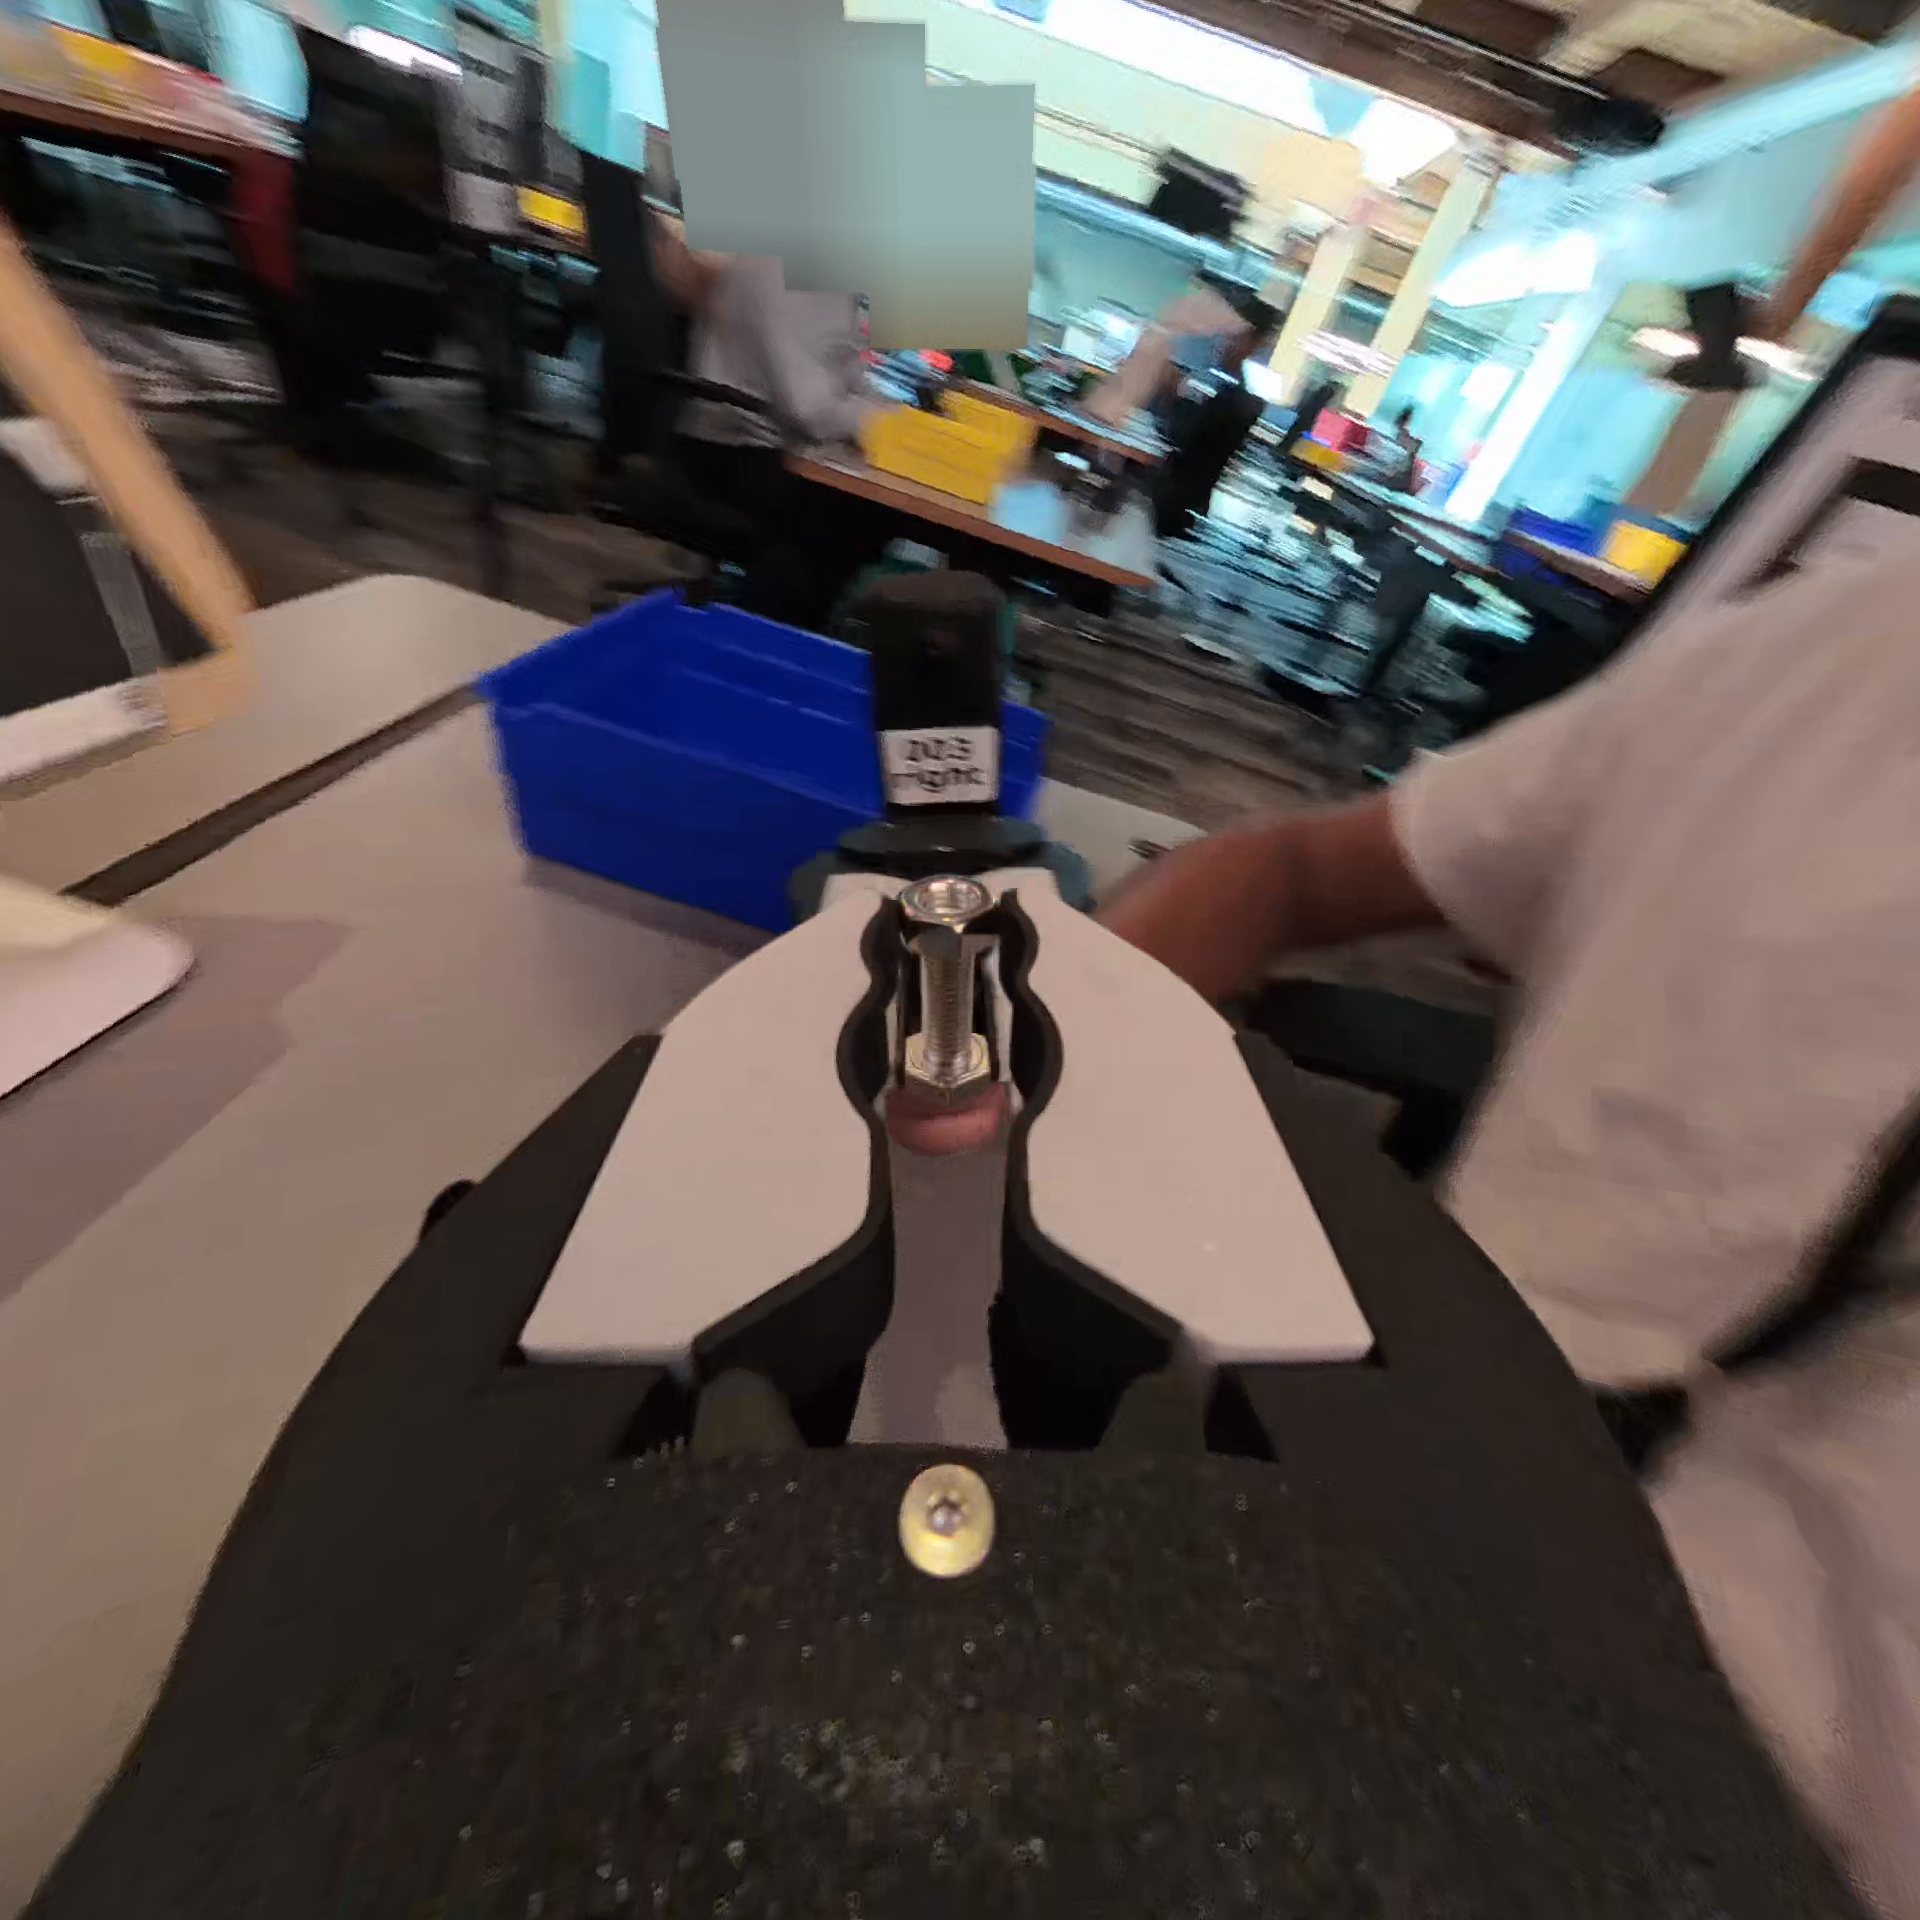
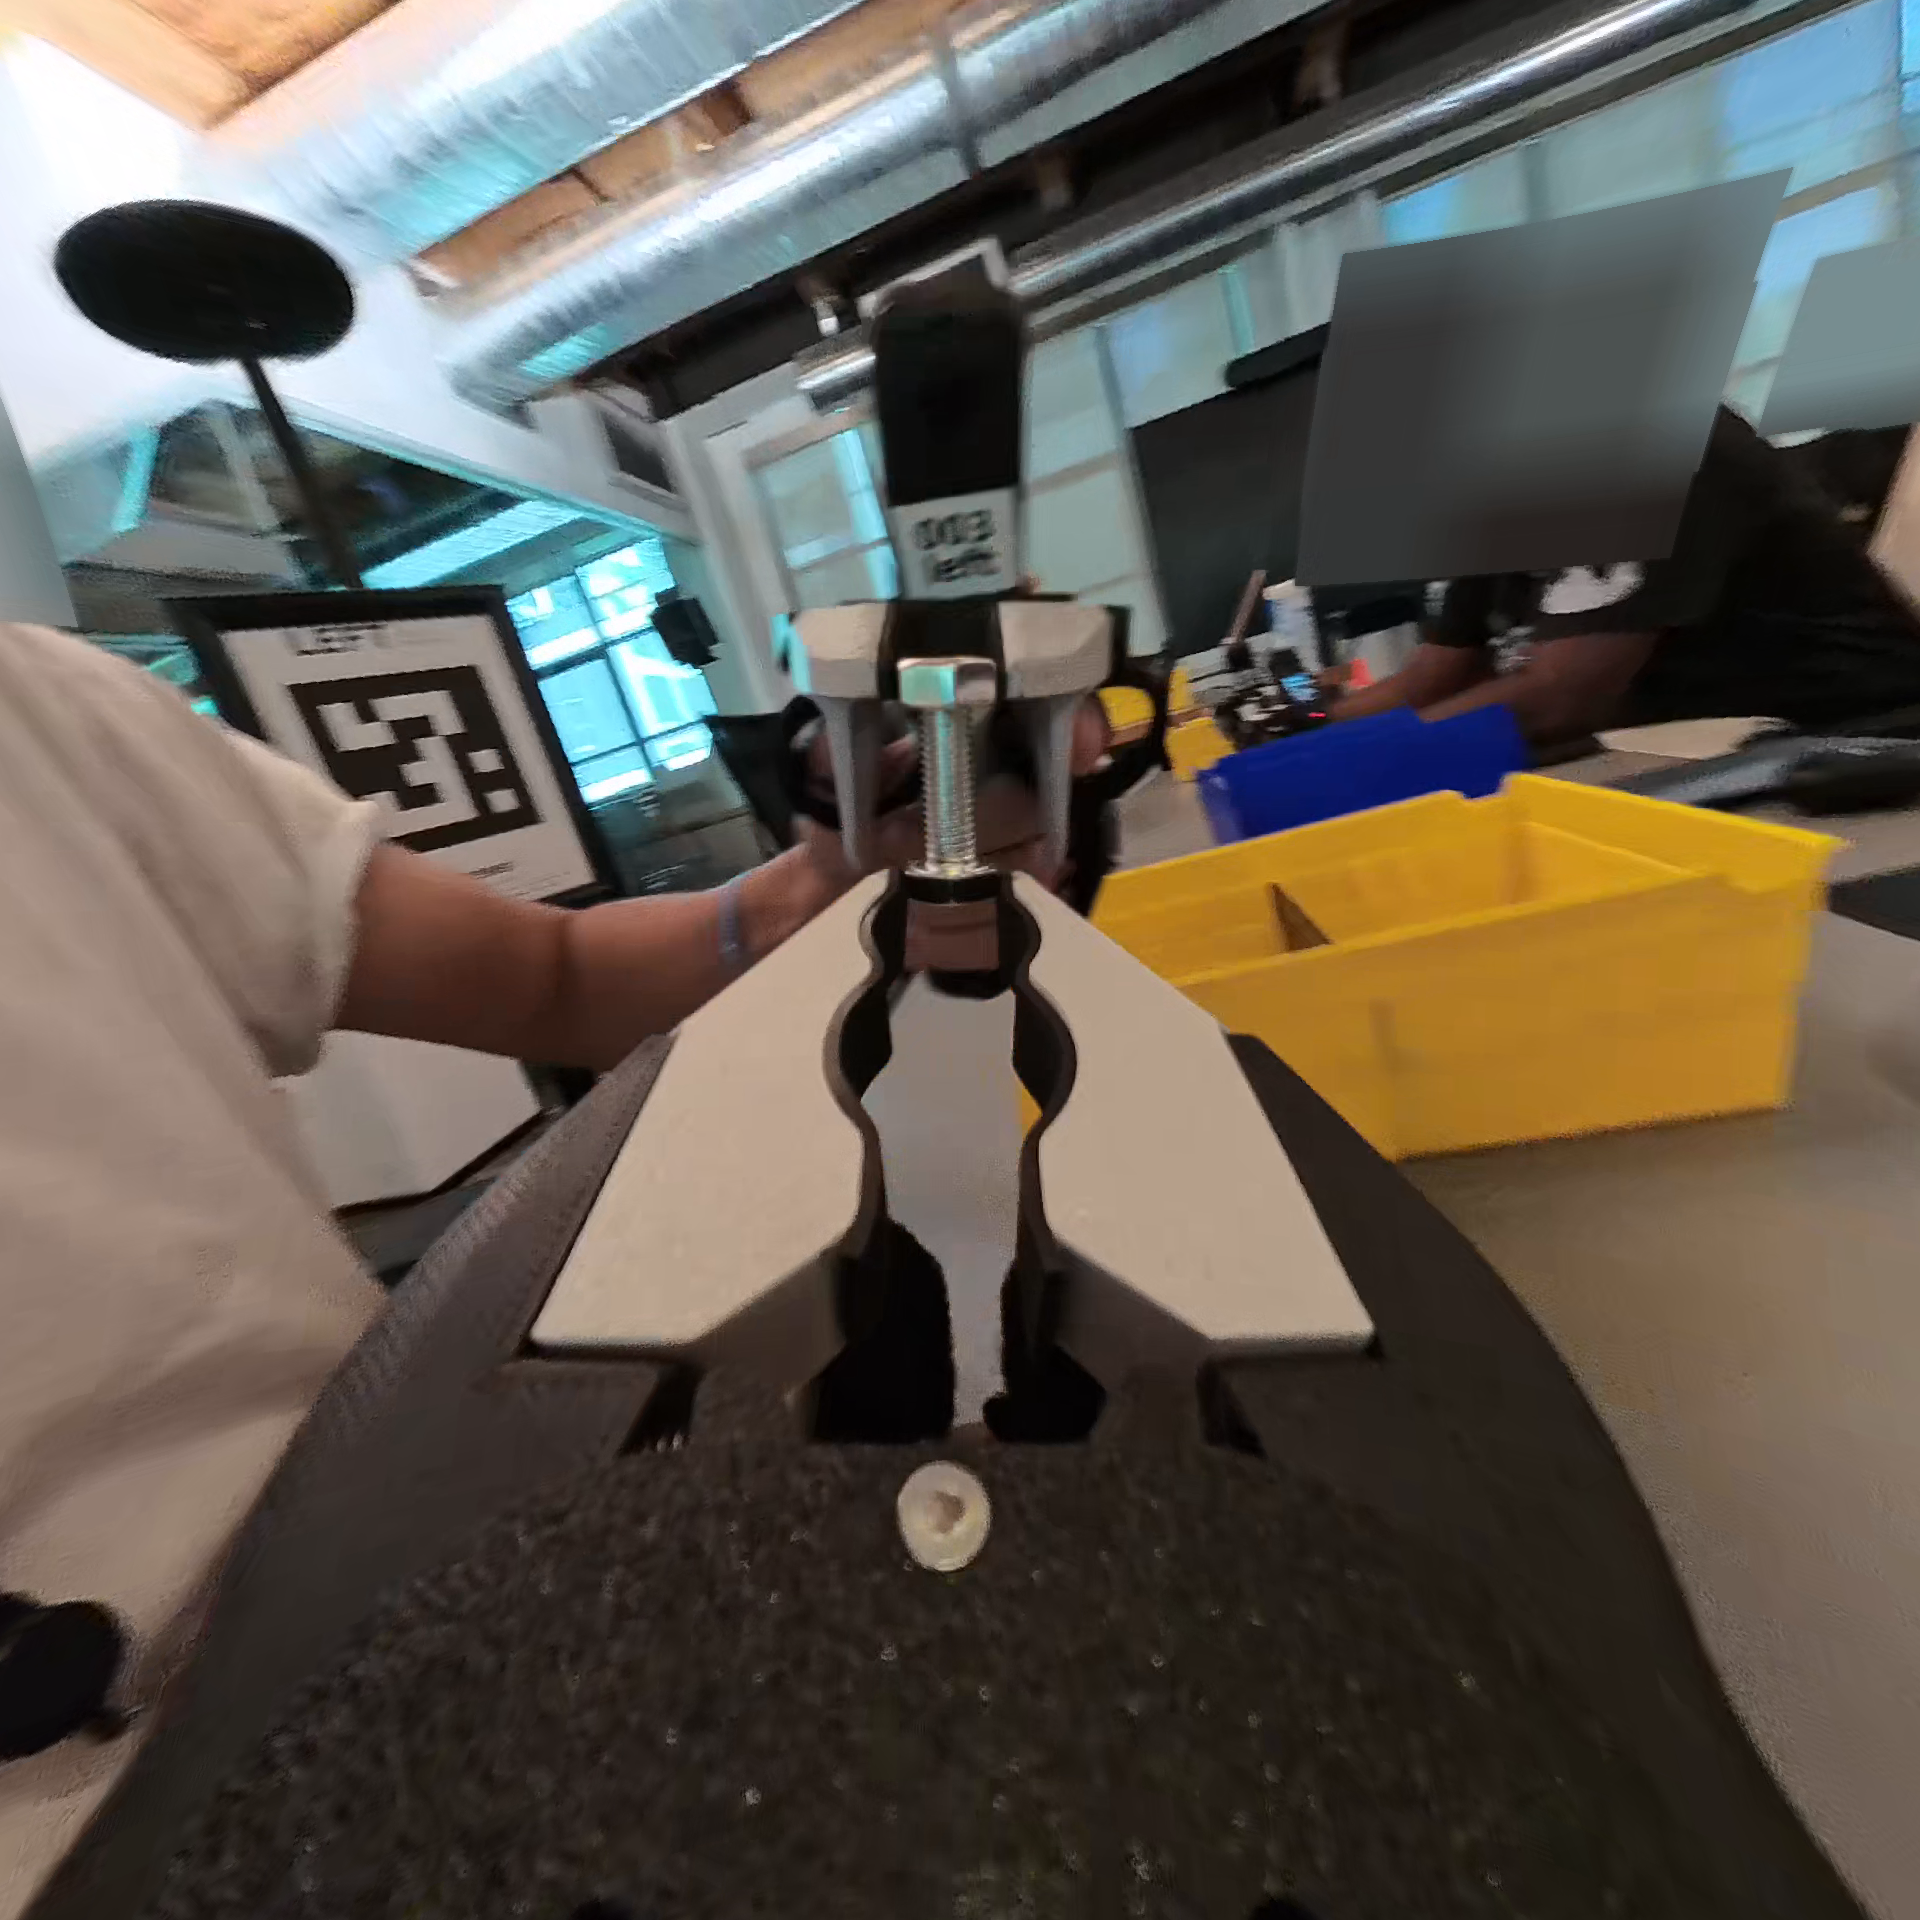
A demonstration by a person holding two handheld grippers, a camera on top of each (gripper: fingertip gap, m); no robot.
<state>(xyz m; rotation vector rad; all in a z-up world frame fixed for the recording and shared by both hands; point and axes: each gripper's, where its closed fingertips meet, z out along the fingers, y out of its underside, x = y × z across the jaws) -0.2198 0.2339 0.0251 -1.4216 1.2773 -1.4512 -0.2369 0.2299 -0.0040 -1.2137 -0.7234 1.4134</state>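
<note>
A silver hex bolt (image 1: 948, 997) lies lengthwise between my left gripper's (image 1: 952, 920) fingers, head toward the camera. The fingers are shut on its head (image 1: 948, 1070). A silver nut (image 1: 954, 902) sits at the bolt's far tip. In the right wrist view the same bolt (image 2: 943, 769) runs from its head (image 2: 943, 681), between the left gripper's grey fingers (image 2: 844, 758), down to the nut (image 2: 945, 878). My right gripper (image 2: 948, 904) is shut on that nut at its fingertips. The two grippers face each other tip to tip above the table.
A blue bin (image 1: 675, 758) stands on the grey table (image 1: 312, 1039) behind the grippers. A divided yellow bin (image 2: 1455, 966) and another blue bin (image 2: 1371, 758) are to the right. A framed marker board (image 2: 405, 727) stands left. The person's arms (image 2: 520, 956) flank the grippers. Less than 4 cm separates the two grippers' tips.
</note>
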